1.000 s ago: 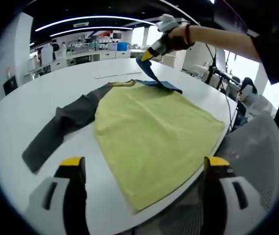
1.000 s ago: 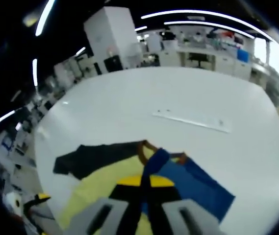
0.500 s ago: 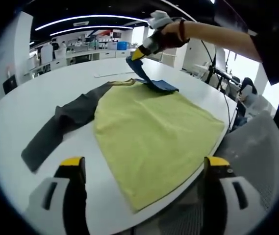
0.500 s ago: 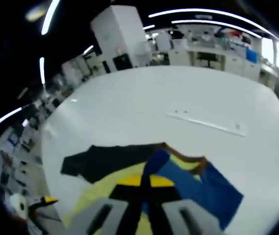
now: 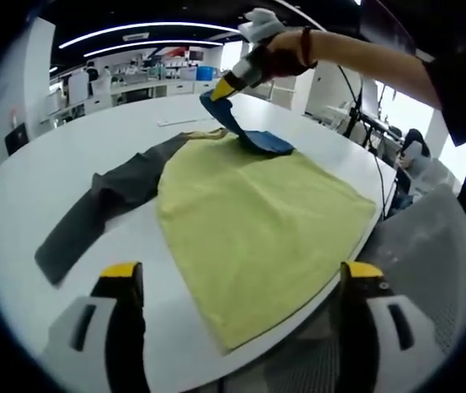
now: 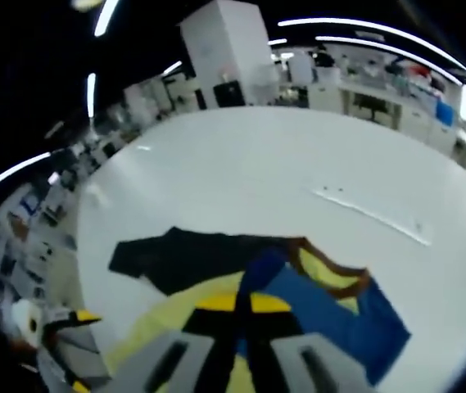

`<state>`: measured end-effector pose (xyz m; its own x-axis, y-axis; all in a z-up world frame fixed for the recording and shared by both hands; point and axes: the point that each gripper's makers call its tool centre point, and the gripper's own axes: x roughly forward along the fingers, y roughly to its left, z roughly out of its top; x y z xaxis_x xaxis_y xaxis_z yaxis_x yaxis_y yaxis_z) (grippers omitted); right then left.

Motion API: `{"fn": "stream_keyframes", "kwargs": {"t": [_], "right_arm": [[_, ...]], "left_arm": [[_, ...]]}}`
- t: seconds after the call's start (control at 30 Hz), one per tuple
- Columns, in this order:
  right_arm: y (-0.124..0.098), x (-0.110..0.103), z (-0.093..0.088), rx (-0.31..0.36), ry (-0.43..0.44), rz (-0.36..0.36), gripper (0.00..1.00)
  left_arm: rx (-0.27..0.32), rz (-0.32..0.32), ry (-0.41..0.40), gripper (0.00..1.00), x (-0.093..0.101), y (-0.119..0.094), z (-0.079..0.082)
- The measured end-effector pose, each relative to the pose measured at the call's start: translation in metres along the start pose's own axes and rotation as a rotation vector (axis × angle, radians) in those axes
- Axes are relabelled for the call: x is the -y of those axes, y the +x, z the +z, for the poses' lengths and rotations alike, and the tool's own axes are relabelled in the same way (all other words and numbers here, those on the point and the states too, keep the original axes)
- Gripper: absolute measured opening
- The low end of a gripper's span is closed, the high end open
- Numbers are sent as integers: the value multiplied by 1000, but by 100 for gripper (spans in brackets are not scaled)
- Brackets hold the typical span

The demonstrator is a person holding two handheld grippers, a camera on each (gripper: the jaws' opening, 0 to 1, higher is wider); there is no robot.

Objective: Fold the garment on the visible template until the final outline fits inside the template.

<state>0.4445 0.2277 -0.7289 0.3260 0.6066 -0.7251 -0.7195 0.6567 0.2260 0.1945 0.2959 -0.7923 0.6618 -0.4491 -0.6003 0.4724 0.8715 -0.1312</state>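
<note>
While the garment (image 5: 257, 221) lies spread on the white desk (image 5: 69, 155), its yellow body faces up and takes up most of the near side. Its dark grey sleeve (image 5: 101, 209) trails flat toward the left of the left gripper view. The blue sleeve (image 5: 245, 131) on the far side is raised off the cloth, pinched at its end by the right tool (image 5: 226, 84), whose jaws are clamped together on the fabric. That lift looks meant to carry the sleeve inward over the body, narrowing the outline. In the right gripper view the blue sleeve (image 6: 331, 315) hangs from those jaws over the brown-trimmed collar (image 6: 331, 266). The left tool (image 5: 237, 282) waits low at the hem with jaws spread wide, gripping nothing. A pale strip (image 6: 376, 217) rests well beyond the collar. I cannot make out a template.
</note>
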Motion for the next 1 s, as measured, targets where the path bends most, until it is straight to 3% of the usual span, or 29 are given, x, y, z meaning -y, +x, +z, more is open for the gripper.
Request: {"fn": "stream_keyframes", "kwargs": {"t": [0.13, 1.0], "right_arm": [[5, -11, -5, -16, -21, 29, 0], [32, -34, -35, -74, -72, 36, 0]], "left_arm": [[-3, 1, 0, 97, 0, 0, -1], [-20, -5, -1, 96, 2, 1, -5]]}}
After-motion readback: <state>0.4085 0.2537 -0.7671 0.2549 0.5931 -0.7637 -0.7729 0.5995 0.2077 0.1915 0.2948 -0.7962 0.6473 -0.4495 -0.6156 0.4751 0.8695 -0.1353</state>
